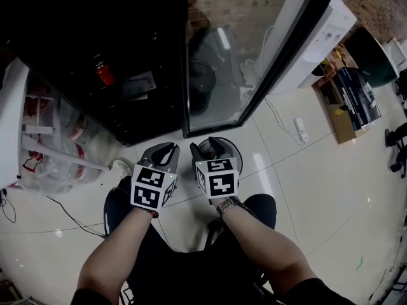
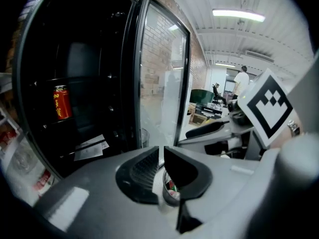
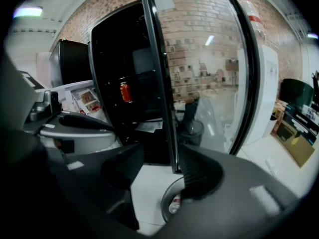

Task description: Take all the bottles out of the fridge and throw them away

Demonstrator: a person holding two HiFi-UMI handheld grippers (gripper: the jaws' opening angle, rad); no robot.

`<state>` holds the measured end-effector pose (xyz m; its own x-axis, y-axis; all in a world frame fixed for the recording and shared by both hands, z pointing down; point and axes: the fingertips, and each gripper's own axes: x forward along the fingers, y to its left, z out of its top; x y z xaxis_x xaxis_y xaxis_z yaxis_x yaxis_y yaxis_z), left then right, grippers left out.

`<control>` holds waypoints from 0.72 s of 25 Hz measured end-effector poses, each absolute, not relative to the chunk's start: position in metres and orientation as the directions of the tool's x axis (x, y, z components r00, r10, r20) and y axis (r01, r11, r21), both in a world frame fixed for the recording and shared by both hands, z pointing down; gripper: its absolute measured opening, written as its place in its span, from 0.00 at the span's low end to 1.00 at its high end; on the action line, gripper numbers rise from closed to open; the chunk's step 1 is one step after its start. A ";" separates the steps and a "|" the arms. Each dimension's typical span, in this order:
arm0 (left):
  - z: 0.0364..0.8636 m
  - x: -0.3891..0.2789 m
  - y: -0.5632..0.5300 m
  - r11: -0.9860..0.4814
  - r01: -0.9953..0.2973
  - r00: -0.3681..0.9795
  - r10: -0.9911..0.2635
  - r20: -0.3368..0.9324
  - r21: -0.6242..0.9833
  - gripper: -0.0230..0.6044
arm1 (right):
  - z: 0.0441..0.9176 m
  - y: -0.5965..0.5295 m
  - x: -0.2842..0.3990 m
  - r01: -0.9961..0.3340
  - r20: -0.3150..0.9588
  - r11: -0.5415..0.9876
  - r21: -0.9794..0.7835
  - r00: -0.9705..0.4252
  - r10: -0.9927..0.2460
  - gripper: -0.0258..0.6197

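Observation:
The black fridge [image 1: 76, 37] stands open with its glass door [image 1: 254, 49] swung out to the right. Inside, a red can [image 1: 103, 74] stands alone on a shelf; it also shows as the red can [image 2: 61, 102] and the red can [image 3: 124, 91]. Both grippers hang side by side over a round bin [image 1: 222, 146] on the floor in front of the fridge. My left gripper [image 1: 166, 150] is shut with nothing between its jaws [image 2: 160, 156]. My right gripper [image 1: 208, 147] is open and empty [image 3: 162, 158]. Discarded items with labels lie in the bin [image 3: 172, 205].
Papers [image 1: 138, 84] lie on the fridge floor. A second dark bin [image 1: 200, 84] shows behind the glass door. White shelving with packaged goods [image 1: 44, 145] stands at the left. A power strip [image 1: 301, 130] and a cardboard box [image 1: 346, 110] sit to the right. A person [image 2: 242, 78] stands far off.

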<state>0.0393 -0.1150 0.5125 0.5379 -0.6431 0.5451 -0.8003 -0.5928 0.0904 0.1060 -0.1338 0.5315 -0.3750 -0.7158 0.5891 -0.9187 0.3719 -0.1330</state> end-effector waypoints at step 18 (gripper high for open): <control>0.442 -0.118 -0.136 -0.383 -0.923 0.359 -0.822 0.442 0.039 0.05 | 0.456 -0.177 -0.056 -0.800 0.446 0.596 -0.069 -0.559 -0.699 0.38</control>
